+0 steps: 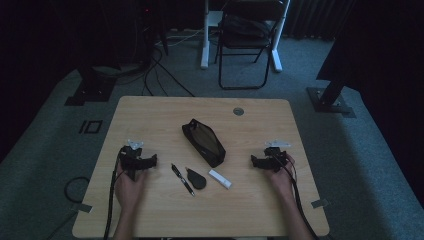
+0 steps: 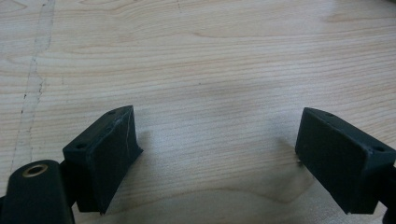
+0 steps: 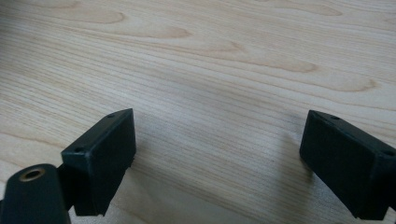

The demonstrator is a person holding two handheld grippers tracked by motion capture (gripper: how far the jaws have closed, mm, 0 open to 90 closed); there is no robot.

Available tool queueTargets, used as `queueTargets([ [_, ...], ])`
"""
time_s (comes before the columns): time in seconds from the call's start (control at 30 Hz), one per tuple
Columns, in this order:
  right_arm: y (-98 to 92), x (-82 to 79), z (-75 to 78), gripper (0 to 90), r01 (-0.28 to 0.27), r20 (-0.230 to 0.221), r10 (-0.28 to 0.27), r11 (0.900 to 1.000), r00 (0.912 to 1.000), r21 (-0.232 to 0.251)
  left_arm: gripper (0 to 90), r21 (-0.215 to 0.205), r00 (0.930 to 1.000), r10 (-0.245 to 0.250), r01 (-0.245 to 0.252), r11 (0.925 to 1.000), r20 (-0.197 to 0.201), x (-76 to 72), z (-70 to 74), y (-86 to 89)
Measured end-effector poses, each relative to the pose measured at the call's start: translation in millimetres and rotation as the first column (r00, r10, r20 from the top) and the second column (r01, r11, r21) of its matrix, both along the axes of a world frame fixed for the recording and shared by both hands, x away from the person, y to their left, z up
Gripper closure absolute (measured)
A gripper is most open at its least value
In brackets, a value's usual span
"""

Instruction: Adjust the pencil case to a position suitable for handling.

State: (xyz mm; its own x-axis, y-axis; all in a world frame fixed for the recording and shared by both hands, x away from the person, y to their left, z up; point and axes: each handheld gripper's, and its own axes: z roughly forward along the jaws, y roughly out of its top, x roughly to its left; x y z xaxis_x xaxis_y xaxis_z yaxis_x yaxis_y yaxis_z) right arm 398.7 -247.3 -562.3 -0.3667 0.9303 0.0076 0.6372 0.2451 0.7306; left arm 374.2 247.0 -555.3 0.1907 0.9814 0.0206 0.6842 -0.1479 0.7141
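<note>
A black zip pouch lies slanted in the middle of the wooden table. In front of it lie a black pen, a dark teardrop-shaped object and a small white block. My left gripper rests on the table at the left, held by a hand. Its own view has the jaws wide apart over bare wood, left gripper open. On the right side a hand holds my right gripper, and the right gripper stands open with nothing between its jaws.
Beyond the table stand a folding chair and a white desk leg. Cables run over the grey carpet. A round grommet sits near the table's far edge. Dark stands flank both sides.
</note>
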Motion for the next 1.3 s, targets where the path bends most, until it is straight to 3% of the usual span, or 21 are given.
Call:
queueTargets([
  [0.43,-0.2,-5.0,-0.1,11.6,-0.028,0.003,0.028,1.000,0.9996,0.000,13.0,0.001,1.0000,0.009,-0.009,1.0000,0.001,-1.1,-0.1,-0.6],
  [0.7,2.4,-10.2,3.7,22.0,-0.031,0.006,0.031,1.000,0.9995,0.006,13.1,0.001,1.0000,0.009,-0.009,1.0000,0.001,-1.1,-0.1,-0.6],
  [1.03,15.7,-23.5,25.9,24.2,-0.072,0.099,0.068,0.996,0.9928,0.042,13.0,0.001,1.0000,0.009,-0.009,1.0000,0.001,-1.1,0.0,-0.6],
  [1.3,30.2,-31.1,37.5,25.8,-0.114,0.135,0.107,0.992,0.9850,0.048,13.0,0.001,1.0000,0.009,-0.009,1.0000,0.001,-1.1,-0.1,-0.6],
])
